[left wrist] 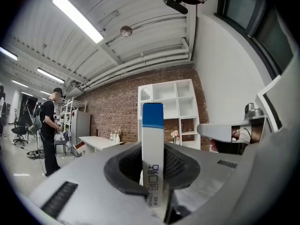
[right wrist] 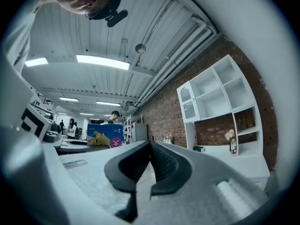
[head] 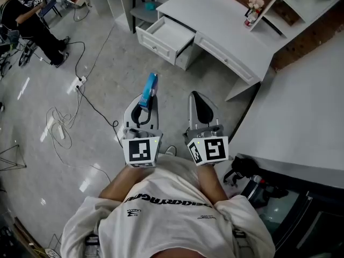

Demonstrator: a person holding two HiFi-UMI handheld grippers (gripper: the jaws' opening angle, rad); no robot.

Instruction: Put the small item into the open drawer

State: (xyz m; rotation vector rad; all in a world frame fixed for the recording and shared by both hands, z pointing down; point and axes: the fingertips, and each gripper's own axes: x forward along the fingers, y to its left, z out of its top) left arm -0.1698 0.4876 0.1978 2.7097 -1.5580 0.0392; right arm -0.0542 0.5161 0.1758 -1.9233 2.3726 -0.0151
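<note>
Covering box (left wrist: 152, 139) base: left claw (head: 144, 103)

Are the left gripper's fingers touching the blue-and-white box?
Touching. The left gripper view shows the fingers clamped on both sides of the blue-and-white box.

The small item (head: 149, 88) is a slim blue-and-white box with print on its narrow white side. It is clamped between the jaws of the left gripper (head: 144, 104), blue end pointing forward, over the floor well short of the open drawer (head: 167, 36). That white drawer stands pulled out of the bench (head: 226, 26).
</note>
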